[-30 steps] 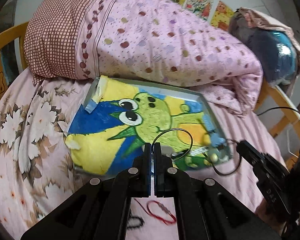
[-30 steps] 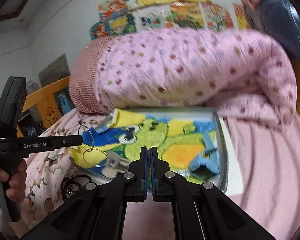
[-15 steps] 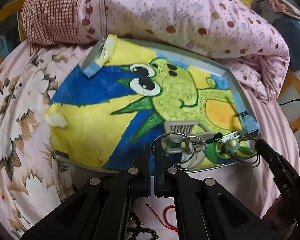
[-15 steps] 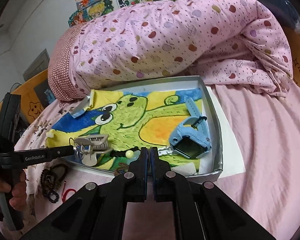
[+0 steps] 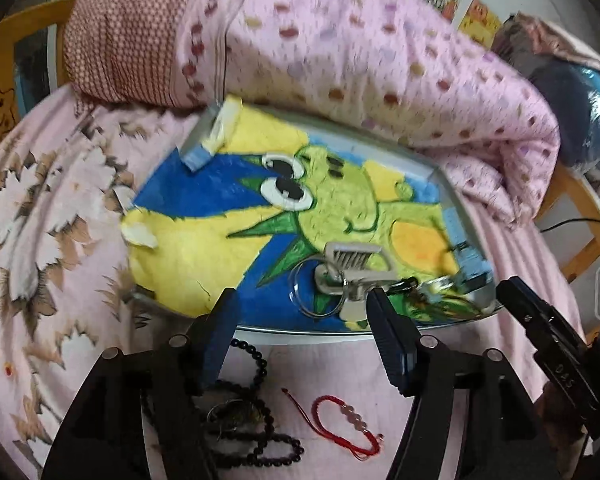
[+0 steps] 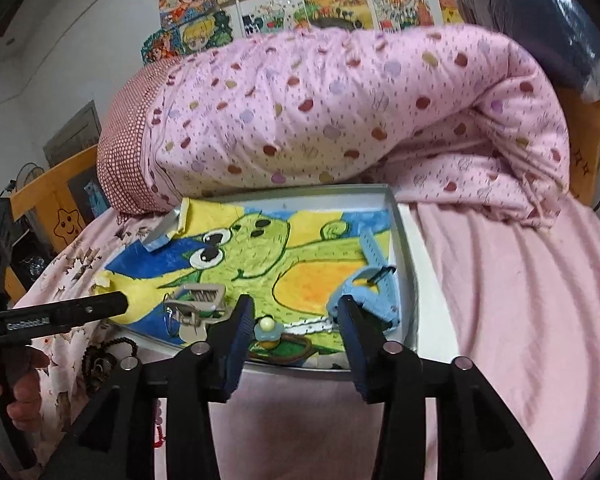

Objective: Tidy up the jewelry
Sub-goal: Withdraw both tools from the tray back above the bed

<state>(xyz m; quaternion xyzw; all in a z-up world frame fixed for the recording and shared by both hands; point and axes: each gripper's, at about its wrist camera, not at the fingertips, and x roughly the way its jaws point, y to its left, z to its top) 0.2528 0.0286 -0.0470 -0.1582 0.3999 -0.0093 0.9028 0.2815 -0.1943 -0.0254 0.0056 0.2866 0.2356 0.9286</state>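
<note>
A shallow metal tray (image 5: 380, 138) lined with a frog drawing lies on the bed. In its near corner are a beige claw clip (image 5: 352, 268), two silver hoops (image 5: 316, 294) and a blue watch (image 5: 470, 258). My left gripper (image 5: 302, 320) hovers at the tray's front rim. Its jaws are opening and the hoops lie free just ahead of them. My right gripper (image 6: 296, 320) is opening too, above a pearl flower pin (image 6: 266, 328), with the blue watch (image 6: 374, 292) by its right finger. Nothing is pinched. A black bead strand (image 5: 256, 420) and a red string bracelet (image 5: 348, 424) lie before the tray.
A rolled pink dotted quilt (image 6: 340, 120) lies right behind the tray (image 6: 404, 236). The flowered sheet (image 5: 40, 220) spreads to the left, plain pink bedding (image 6: 520, 320) to the right. A wooden bed frame (image 6: 48, 192) borders both sides. A hand (image 6: 16, 392) holds the left gripper (image 6: 60, 312).
Both grippers went from shut to open. The left one came down to the tray with the silver hoops and let them go beside the claw clip.
</note>
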